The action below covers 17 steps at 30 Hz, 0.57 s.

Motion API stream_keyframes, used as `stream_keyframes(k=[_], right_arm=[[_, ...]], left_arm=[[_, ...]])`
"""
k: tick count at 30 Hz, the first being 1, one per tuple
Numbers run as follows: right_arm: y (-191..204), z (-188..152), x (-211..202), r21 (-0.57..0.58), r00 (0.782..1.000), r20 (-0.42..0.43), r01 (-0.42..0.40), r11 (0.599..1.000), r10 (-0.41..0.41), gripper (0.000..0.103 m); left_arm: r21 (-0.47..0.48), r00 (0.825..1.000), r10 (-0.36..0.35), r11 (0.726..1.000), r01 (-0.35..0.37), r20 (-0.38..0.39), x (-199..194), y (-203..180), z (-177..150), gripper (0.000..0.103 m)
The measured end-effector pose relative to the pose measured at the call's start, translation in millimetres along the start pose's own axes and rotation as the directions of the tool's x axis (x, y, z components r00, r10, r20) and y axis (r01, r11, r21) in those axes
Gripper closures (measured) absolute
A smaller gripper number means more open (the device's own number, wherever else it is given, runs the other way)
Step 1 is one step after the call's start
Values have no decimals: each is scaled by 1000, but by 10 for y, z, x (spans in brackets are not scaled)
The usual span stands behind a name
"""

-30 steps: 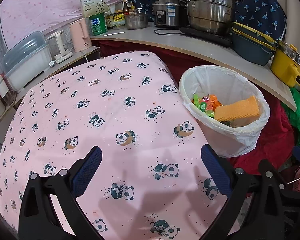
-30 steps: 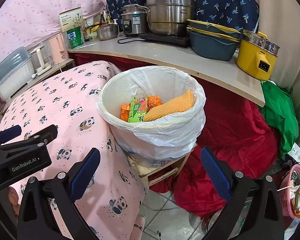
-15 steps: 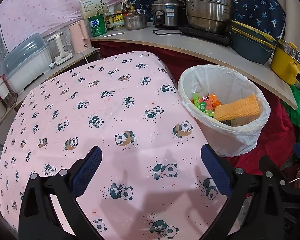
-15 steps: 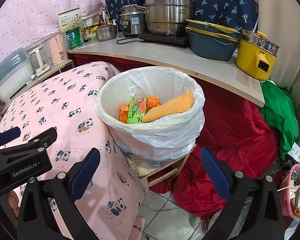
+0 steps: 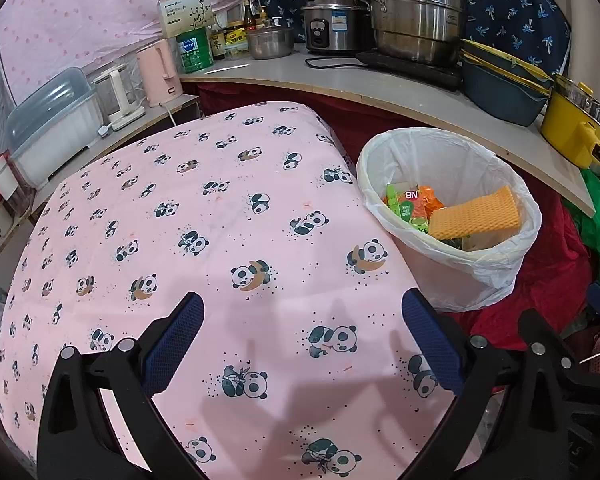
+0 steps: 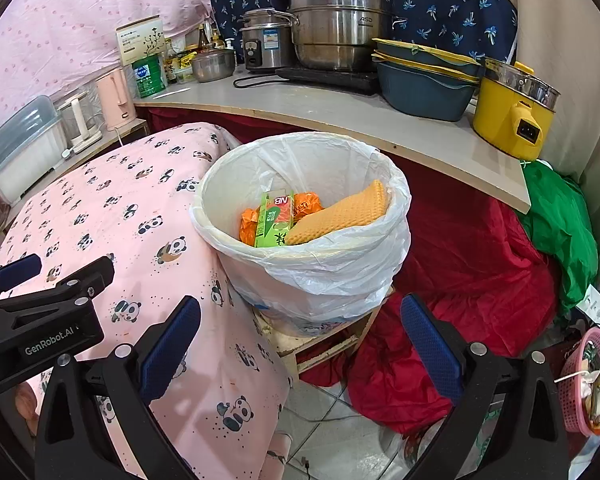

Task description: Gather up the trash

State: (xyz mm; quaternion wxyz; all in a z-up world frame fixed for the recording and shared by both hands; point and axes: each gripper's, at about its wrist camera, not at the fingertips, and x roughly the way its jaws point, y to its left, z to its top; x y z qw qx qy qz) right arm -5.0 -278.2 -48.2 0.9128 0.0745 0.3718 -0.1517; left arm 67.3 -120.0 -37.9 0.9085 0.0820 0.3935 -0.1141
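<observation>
Both grippers, left (image 5: 302, 342) and right (image 6: 300, 340): jaws wide apart, empty. Trash (image 6: 296, 216) already in bin (image 6: 300, 264), ahead of right jaws. Check cloth (image 5: 220, 240) for leftovers; none visible. Keep jaws spread.

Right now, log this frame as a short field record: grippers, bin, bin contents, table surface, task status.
left gripper: open, empty, over the panda cloth
right gripper: open, empty, facing the trash bin
bin: white liner, beside the cloth-covered table, on a low wooden stand
bin contents: orange sponge, green carton, orange wrappers
table surface: no loose trash visible on the cloth
task status: the visible trash lies in the bin
</observation>
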Motion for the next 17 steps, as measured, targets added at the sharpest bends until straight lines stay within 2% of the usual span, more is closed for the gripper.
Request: stream_keyframes(k=[17], right_arm=[[-9,0,3,4,1000,0,-1,1000,1,7]], left_arm=[[13,1000,-8,1000,7,16,-19,-14,9,8]])
